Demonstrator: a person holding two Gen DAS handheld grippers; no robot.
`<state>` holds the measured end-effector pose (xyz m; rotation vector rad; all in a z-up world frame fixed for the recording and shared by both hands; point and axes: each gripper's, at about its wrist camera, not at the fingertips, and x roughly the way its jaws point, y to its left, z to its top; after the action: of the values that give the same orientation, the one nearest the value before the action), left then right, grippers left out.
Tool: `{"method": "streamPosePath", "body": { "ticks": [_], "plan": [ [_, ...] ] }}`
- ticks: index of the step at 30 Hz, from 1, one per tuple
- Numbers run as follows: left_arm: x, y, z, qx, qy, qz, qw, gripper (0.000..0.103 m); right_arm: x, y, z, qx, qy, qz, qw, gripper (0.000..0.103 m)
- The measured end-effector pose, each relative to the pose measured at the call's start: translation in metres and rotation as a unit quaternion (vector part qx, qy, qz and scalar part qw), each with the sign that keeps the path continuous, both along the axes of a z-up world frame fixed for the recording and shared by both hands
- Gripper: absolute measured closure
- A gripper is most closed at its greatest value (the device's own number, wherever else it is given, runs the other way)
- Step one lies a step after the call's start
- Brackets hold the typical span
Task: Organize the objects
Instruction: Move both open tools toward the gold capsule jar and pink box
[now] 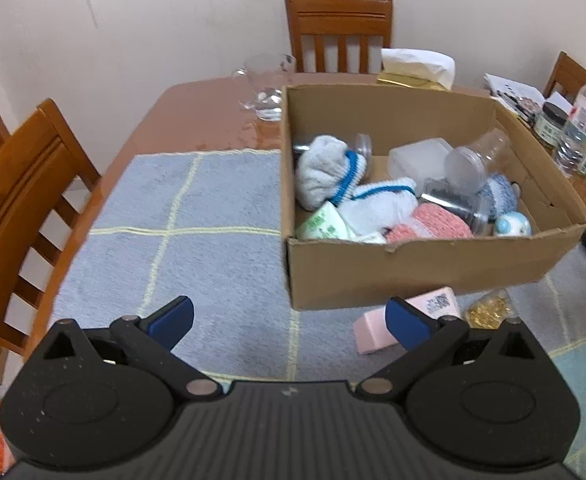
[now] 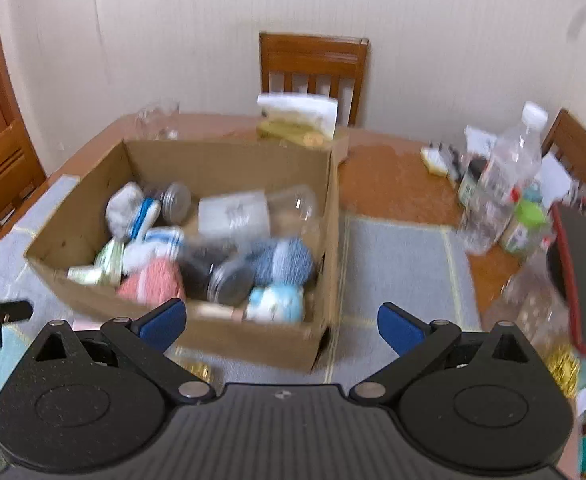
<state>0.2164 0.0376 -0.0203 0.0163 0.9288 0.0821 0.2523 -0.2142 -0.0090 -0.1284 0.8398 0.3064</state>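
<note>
A cardboard box [image 1: 413,276] stands on a blue-grey checked mat [image 1: 197,216]. It holds rolled socks, clear jars, a white plastic case and a pink knitted piece [image 1: 433,220]. The box also shows in the right wrist view [image 2: 253,344], blurred. My left gripper [image 1: 289,322] is open and empty, above the mat at the box's near left corner. A pink box [image 1: 373,332] and a gold foil item [image 1: 489,312] lie on the mat in front of the cardboard box. My right gripper [image 2: 281,326] is open and empty, just before the box's near wall.
Wooden chairs stand at the left [image 1: 17,204] and far side [image 1: 339,32] of the table. A glass jug [image 1: 267,84] and a tissue box [image 1: 417,68] sit behind the cardboard box. Bottles [image 2: 501,176] and jars crowd the right side, with a red-edged dark object [image 2: 581,272].
</note>
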Motion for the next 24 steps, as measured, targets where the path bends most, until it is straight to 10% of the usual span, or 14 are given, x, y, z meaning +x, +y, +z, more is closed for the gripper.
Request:
{"method": "streamPosePath", "body": {
  "ticks": [12,24],
  "plan": [
    [-0.006,-0.010,-0.012,-0.011,0.020,-0.032,0.9992,0.001,-0.020,0.040,-0.084,-0.018,0.137,0.051,0.989,0.000],
    [0.001,-0.011,-0.019,-0.017,0.037,-0.052,0.9978,0.001,-0.026,0.020,-0.101,-0.065,0.148,-0.002,0.987,0.000]
  ]
}}
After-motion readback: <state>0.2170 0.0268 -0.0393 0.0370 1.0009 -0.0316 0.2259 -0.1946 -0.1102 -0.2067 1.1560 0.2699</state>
